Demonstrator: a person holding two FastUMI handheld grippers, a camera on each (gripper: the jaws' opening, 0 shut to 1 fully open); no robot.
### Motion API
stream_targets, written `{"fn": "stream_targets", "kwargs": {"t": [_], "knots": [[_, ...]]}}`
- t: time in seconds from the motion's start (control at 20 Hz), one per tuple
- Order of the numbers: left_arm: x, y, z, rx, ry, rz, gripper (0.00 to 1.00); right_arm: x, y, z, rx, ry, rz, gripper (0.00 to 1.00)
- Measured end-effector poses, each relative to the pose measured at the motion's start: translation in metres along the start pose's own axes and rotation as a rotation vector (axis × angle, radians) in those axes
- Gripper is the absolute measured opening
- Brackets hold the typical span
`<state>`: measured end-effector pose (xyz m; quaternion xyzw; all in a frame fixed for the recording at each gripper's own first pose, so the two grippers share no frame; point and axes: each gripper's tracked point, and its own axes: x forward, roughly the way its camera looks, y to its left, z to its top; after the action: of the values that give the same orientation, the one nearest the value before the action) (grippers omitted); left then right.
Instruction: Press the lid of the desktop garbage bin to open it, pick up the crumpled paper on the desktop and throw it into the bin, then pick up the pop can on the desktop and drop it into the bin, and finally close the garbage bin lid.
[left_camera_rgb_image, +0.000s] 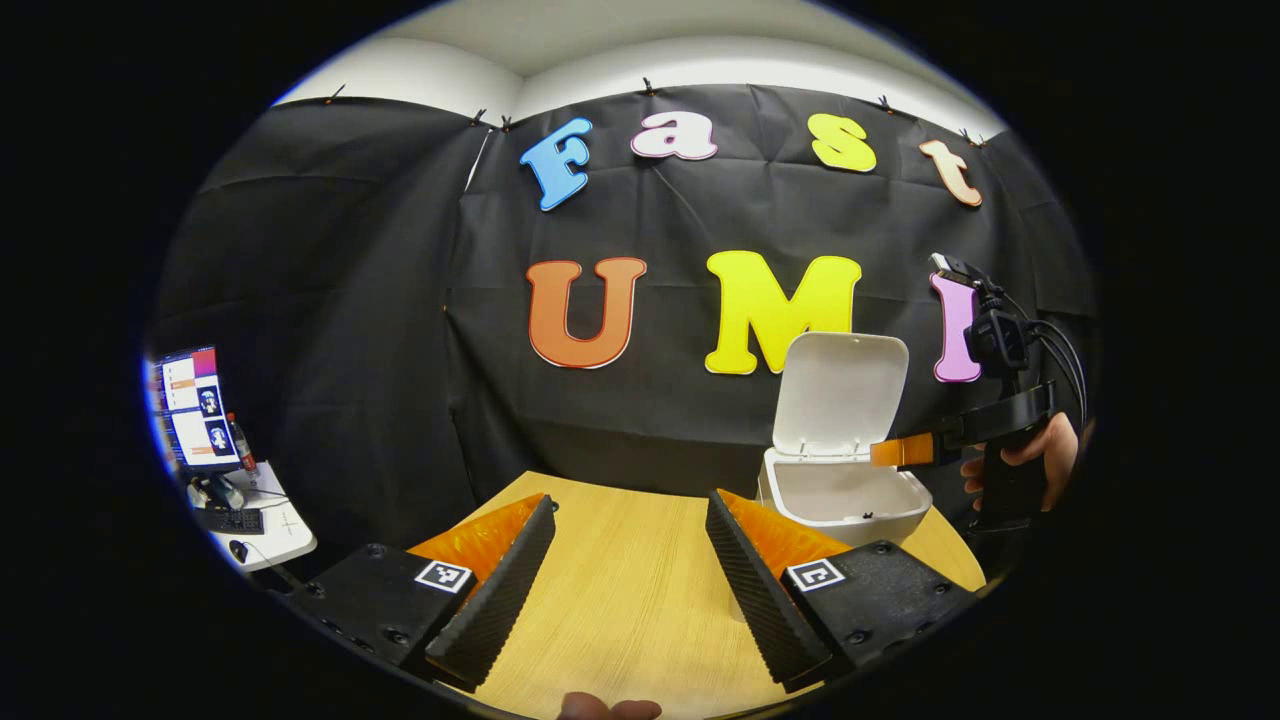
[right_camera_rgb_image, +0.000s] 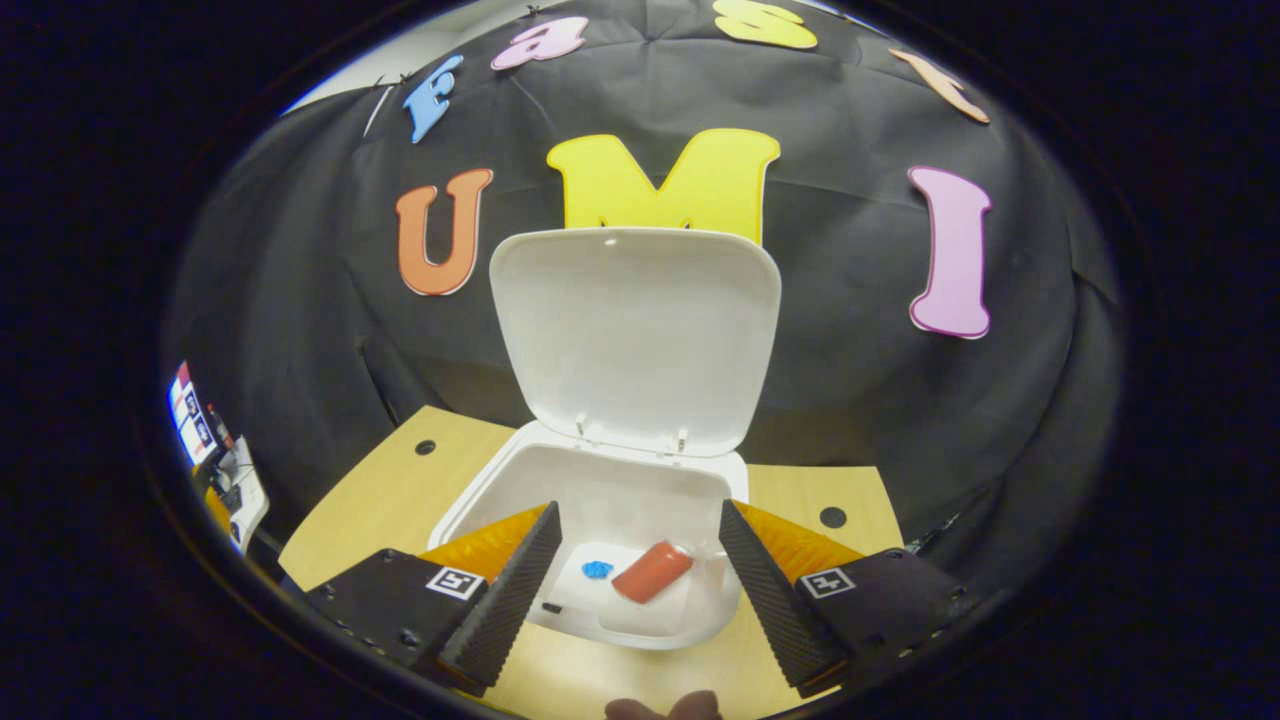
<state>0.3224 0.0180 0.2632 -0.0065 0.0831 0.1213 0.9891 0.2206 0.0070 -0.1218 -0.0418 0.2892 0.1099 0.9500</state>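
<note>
The white desktop bin stands with its lid swung upright. Inside it lie a red pop can and a small blue crumpled paper. My right gripper hovers open just above the bin's mouth, nothing between its fingers. In the left gripper view the bin sits at the right of the wooden table, its lid up, and the right gripper, held by a hand, reaches over it from the right. My left gripper is open over bare tabletop to the left of the bin.
The wooden table has two round holes near its back edge. A side desk with a monitor and a keyboard stands off the table's left.
</note>
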Motion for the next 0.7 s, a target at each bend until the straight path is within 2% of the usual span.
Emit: {"fn": "stream_targets", "kwargs": {"t": [0.4,0.7], "knots": [[0.004,-0.009,-0.002,0.020,-0.008,-0.039,0.98,-0.037,0.006,0.050,0.039,-0.145,-0.050,0.98],[0.007,-0.009,-0.003,0.013,-0.022,-0.055,0.98,-0.057,0.021,0.124,0.053,-0.293,-0.081,0.98]]}}
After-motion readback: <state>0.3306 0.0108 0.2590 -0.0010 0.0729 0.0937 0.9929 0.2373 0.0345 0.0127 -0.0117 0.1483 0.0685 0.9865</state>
